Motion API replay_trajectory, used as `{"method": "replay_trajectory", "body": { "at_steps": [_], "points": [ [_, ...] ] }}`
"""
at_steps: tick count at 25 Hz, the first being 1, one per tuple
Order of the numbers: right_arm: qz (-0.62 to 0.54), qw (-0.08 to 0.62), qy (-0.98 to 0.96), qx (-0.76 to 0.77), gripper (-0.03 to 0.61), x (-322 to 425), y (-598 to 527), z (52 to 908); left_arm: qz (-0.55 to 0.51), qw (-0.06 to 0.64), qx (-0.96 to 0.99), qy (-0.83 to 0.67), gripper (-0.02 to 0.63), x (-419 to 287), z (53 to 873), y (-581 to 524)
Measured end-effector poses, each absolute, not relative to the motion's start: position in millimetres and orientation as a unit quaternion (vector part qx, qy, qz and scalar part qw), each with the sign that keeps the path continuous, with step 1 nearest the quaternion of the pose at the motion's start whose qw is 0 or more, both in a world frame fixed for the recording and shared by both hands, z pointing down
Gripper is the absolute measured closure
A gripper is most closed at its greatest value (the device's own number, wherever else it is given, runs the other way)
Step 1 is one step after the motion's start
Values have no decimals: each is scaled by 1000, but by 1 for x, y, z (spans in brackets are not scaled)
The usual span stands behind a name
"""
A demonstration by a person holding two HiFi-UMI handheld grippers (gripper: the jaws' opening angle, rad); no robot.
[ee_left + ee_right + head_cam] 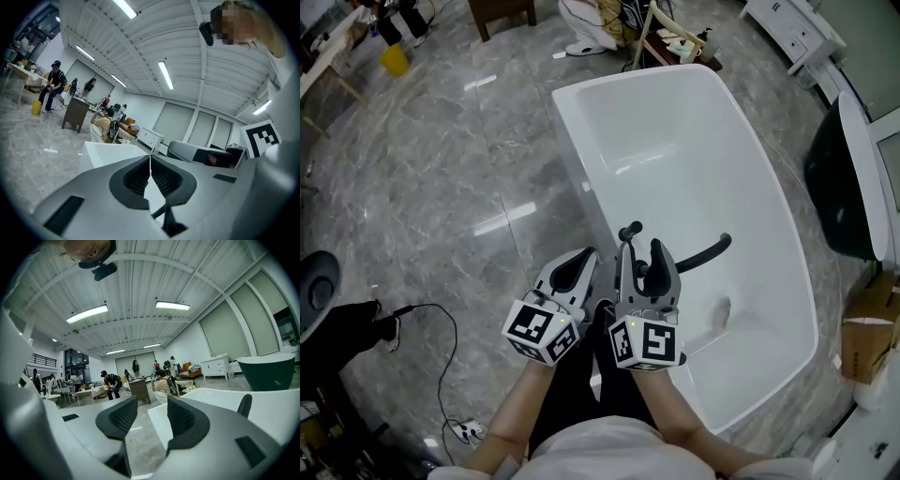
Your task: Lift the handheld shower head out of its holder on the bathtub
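Grey marble floor spreads under a long white bathtub (769, 216), with a dark second tub (839, 183) just past it and people busy at desks along the far wall; the black shower head (705, 253) sits on the white tub's near rim, its wand slanting out over the basin, its lower end hidden behind the right gripper (643, 259); a small knob-topped fitting (630, 229) stands on the rim just ahead of that gripper; the right gripper's tongs stand apart with only floor and tub edge showing between them, the wand off to their right; the left gripper (579, 262) hovers just beside it over the floor, its tongs pressed together on nothing.
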State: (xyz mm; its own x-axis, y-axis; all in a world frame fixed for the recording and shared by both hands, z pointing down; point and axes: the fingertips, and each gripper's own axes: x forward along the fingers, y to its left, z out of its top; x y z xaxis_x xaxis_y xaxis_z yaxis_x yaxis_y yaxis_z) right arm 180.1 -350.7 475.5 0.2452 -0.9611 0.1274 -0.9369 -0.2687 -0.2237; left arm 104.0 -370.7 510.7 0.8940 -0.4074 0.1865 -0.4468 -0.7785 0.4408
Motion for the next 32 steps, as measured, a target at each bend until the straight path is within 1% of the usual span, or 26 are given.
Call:
{"method": "replay_trajectory", "body": {
  "at_steps": [8,10,17,23,32],
  "points": [
    [-130,52,580,-803,391,189,-367,507,58,243,944,-217,600,116,537,-378],
    [-135,52,573,-806,379,192,-368,518,64,240,944,-218,600,118,548,-379],
    [-160,34,543,-824,368,201,-372,557,69,263,934,-231,600,118,585,-386],
    [-172,27,525,-833,368,209,-382,582,72,263,933,-235,600,117,605,-402],
    [-178,14,508,-843,354,225,-391,615,85,284,926,-235,600,121,642,-411]
  ]
}}
